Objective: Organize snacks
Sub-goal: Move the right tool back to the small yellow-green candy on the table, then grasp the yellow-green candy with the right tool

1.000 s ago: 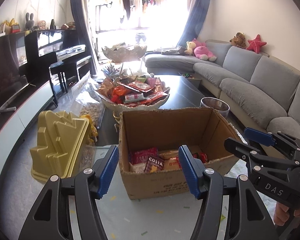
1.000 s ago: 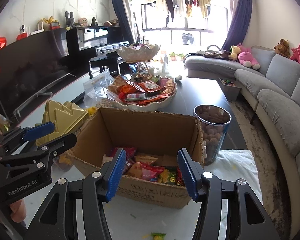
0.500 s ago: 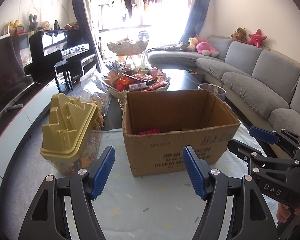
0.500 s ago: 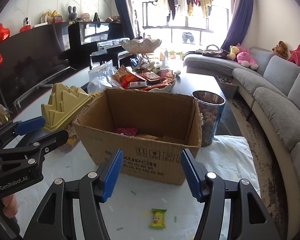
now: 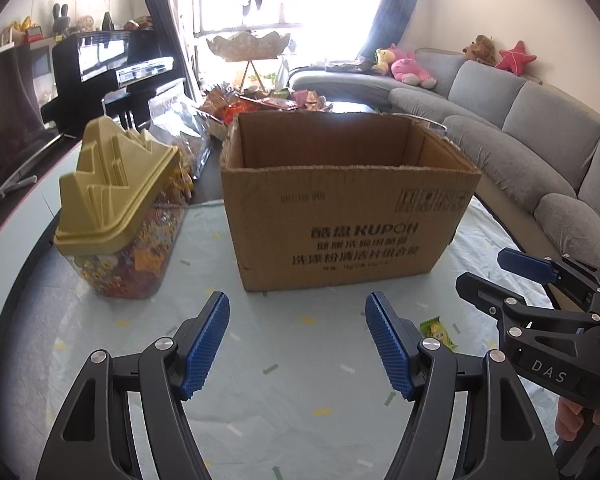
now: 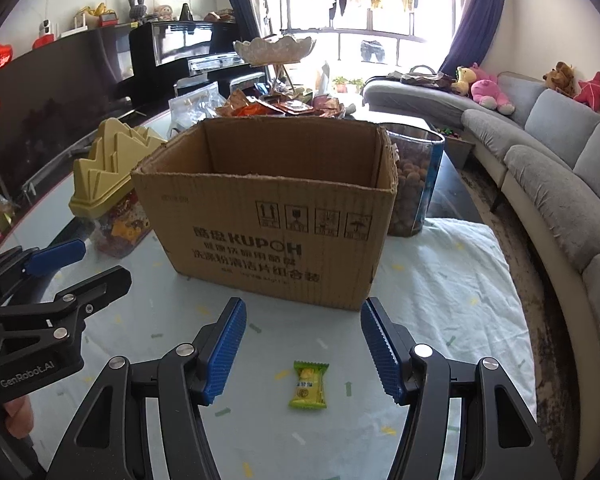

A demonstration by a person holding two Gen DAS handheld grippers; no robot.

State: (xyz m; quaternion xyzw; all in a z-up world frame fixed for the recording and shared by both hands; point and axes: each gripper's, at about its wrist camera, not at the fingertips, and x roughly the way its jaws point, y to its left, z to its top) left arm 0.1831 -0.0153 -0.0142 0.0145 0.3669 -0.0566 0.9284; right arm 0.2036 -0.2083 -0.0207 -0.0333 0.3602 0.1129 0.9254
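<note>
Right wrist view: right tongs (image 6: 302,348) gaped empty over surface (image 6: 440,304); green snack packet (image 6: 307,385) lay between them, at six o'clock from cardboard box (image 6: 268,236). Left tongs (image 5: 298,340) likewise open, empty.

— What's the surface under my fingers?

— A round table (image 6: 440,292) under a pale blue cloth with small coloured flecks.

— And on it?

— An open brown cardboard box (image 6: 276,236) in the middle. On its left a clear plastic jar with a mustard-yellow peaked lid (image 5: 116,216); on its right a clear round tub of brown balls (image 6: 414,184). A small yellow-green wrapped candy (image 6: 308,385) lies apart, in front of the box.
</note>
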